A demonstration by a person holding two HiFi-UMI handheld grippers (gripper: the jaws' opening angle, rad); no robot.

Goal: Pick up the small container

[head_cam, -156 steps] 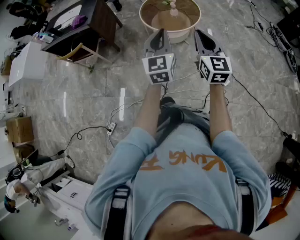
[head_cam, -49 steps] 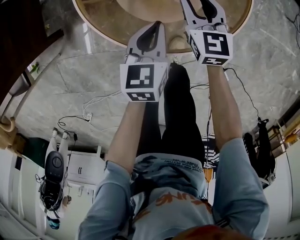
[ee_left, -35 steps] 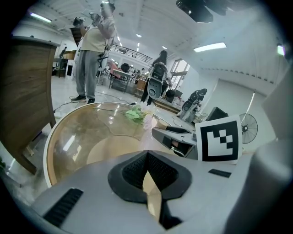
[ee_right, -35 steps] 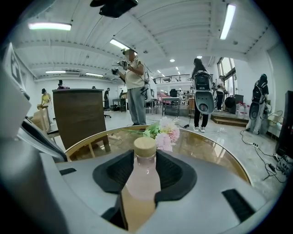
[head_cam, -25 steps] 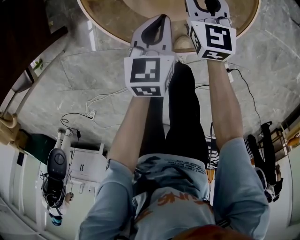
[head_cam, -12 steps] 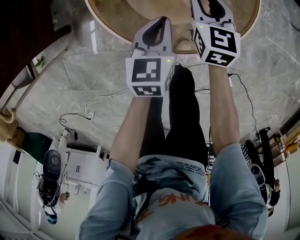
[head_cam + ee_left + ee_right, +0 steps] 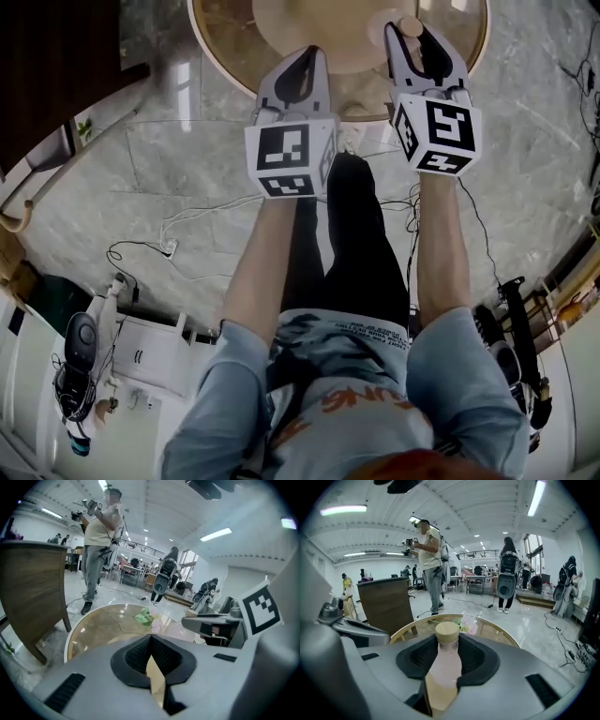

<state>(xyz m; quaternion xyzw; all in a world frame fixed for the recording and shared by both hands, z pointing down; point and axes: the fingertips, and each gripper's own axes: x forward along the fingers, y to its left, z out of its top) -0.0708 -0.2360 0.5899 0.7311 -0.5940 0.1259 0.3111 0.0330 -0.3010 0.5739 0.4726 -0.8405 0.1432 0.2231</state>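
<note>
The small container (image 7: pixel 444 667) is a pale pink bottle with a round wooden cap (image 7: pixel 447 630). It stands upright between the jaws of my right gripper (image 7: pixel 446 641), and the black pads touch its sides. In the head view the cap (image 7: pixel 411 25) shows at the right gripper's (image 7: pixel 410 32) tip, over the round glass table (image 7: pixel 225 33). My left gripper (image 7: pixel 308 56) hovers beside it over the table's near edge. Its jaws (image 7: pixel 151 641) meet at the tip with nothing between them.
Green and pink flowers (image 7: pixel 467 626) lie on the table past the bottle. A dark wooden cabinet (image 7: pixel 56 66) stands to the left. Cables (image 7: pixel 187 220) run over the marble floor. A person (image 7: pixel 429 559) stands beyond the table, and others are farther back.
In the head view more of the table has come into sight and both grippers sit lower in the picture. The bottle's cap now shows at the right gripper's tip.
</note>
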